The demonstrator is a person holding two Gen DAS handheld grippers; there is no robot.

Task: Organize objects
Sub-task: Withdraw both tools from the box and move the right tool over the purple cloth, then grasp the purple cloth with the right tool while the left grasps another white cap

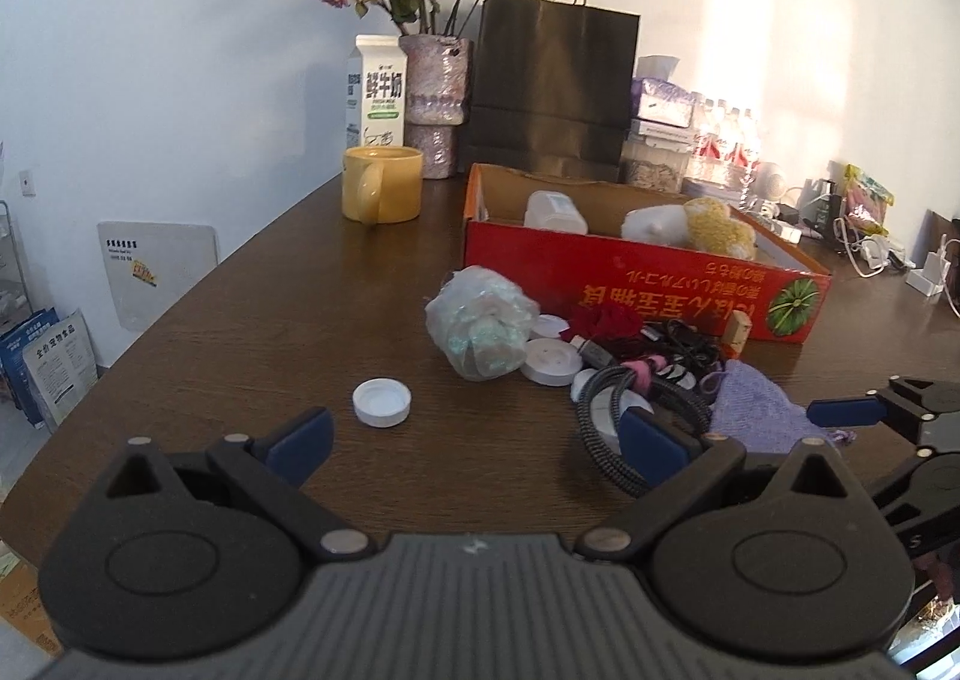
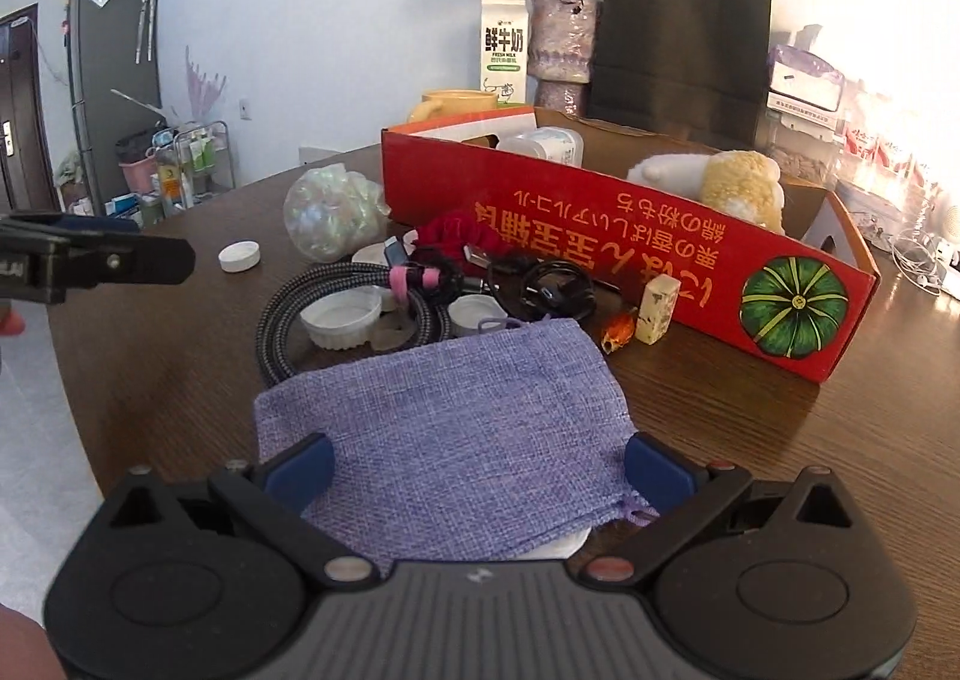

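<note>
A red cardboard box stands on the brown table and holds a white bottle and a yellow-white plush. In front of it lies a pile: a clear plastic bag, white lids, braided and black cables, a red scrunchie, a small stamp block. A loose white cap lies apart. A purple cloth pouch lies flat between my right gripper's open fingers. My left gripper is open and empty above the table.
A yellow mug, a milk carton, a vase of dried roses and a black paper bag stand behind the box. Chargers and clutter line the far right. The table edge curves at left.
</note>
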